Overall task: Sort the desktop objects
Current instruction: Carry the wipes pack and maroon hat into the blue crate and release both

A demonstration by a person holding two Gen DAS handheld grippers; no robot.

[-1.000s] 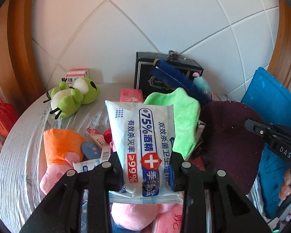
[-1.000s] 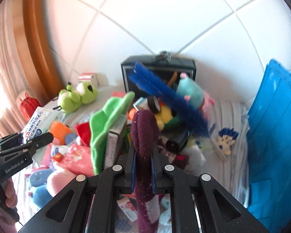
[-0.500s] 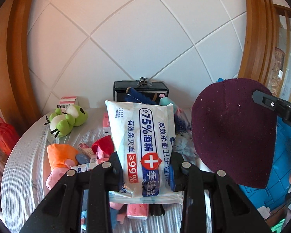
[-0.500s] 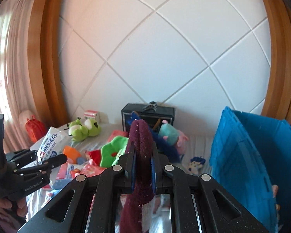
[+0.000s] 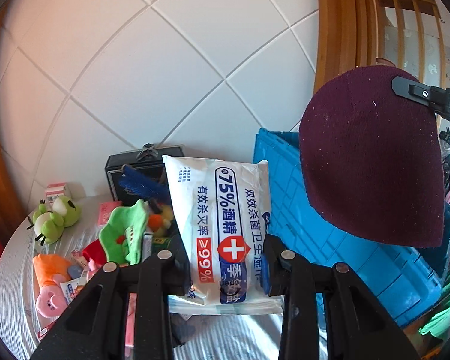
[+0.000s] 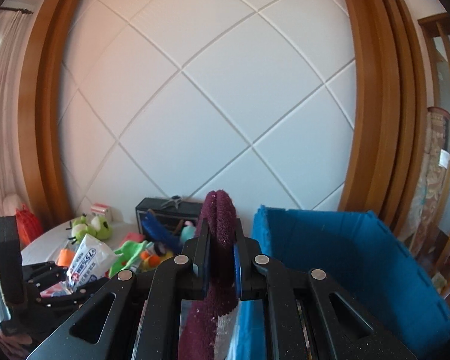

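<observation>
My left gripper [image 5: 225,265] is shut on a white pack of 75% alcohol wipes [image 5: 222,225] and holds it above the round table [image 5: 12,294]. My right gripper [image 6: 220,262] is shut on a maroon knit hat [image 6: 217,240]. The hat [image 5: 372,156] hangs high over the blue plastic crate [image 5: 315,237] in the left wrist view. The crate [image 6: 345,258] stands open to the right of the hat in the right wrist view. The wipes pack [image 6: 88,261] and left gripper [image 6: 60,282] show at the lower left there.
On the table lie a green frog plush [image 5: 55,219], a green cloth [image 5: 124,234], an orange and pink plush [image 5: 49,279], a black box [image 5: 135,174] with a blue brush [image 5: 141,184], and small packets. A white tiled wall [image 6: 210,105] stands behind.
Both grippers have risen and swung right toward the blue crate. The hat now hangs higher, over the crate. The wipes pack stays gripped.
</observation>
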